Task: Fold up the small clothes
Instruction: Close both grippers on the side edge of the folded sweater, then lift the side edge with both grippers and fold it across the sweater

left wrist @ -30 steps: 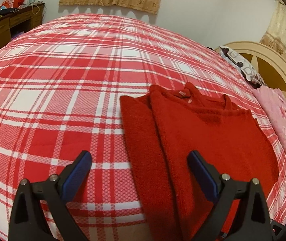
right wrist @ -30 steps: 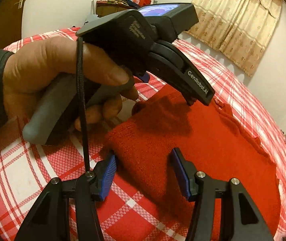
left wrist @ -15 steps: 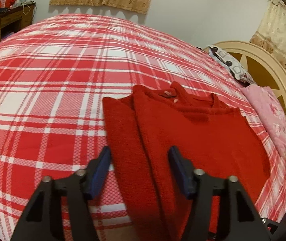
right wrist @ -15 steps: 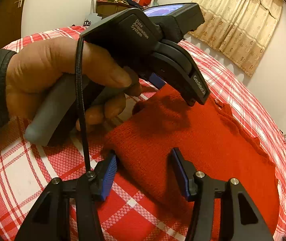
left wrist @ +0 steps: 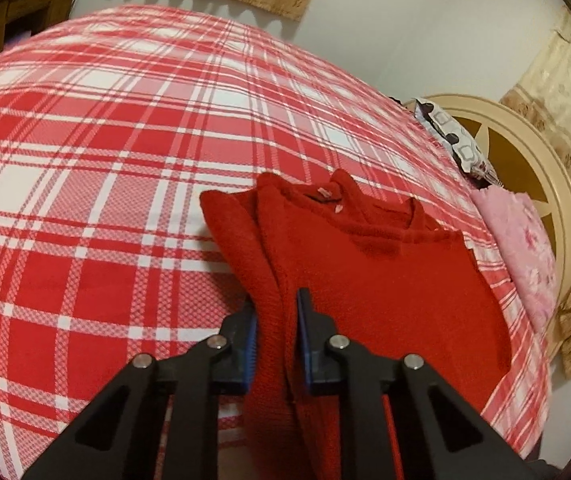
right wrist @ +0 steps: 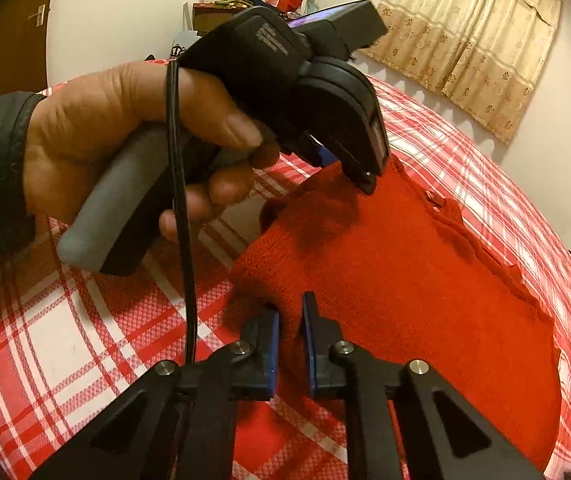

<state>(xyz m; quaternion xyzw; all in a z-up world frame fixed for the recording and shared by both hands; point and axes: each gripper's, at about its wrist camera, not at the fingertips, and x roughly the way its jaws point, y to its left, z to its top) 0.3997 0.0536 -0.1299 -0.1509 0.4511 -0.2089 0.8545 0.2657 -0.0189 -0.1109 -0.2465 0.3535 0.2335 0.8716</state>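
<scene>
A red knit sweater (left wrist: 385, 280) lies on the red-and-white plaid bed (left wrist: 105, 160), with one side folded over and the collar at the far end. My left gripper (left wrist: 277, 312) is shut on the sweater's folded left edge near the hem. In the right wrist view my right gripper (right wrist: 290, 320) is shut on the near corner of the sweater (right wrist: 405, 280). The left gripper, held by a hand (right wrist: 125, 140), also shows there above the sweater's far edge.
A cream wooden headboard (left wrist: 525, 152) stands at the right with a pink pillow (left wrist: 525, 240) and a patterned pillow (left wrist: 453, 144). A wooden desk (left wrist: 17, 12) stands far left. Beige curtains (right wrist: 469, 40) hang on the wall. A cord (right wrist: 181, 220) dangles from the left gripper.
Both grippers have closed from wide open onto the sweater's edge. The left gripper has moved right and forward over the folded edge.
</scene>
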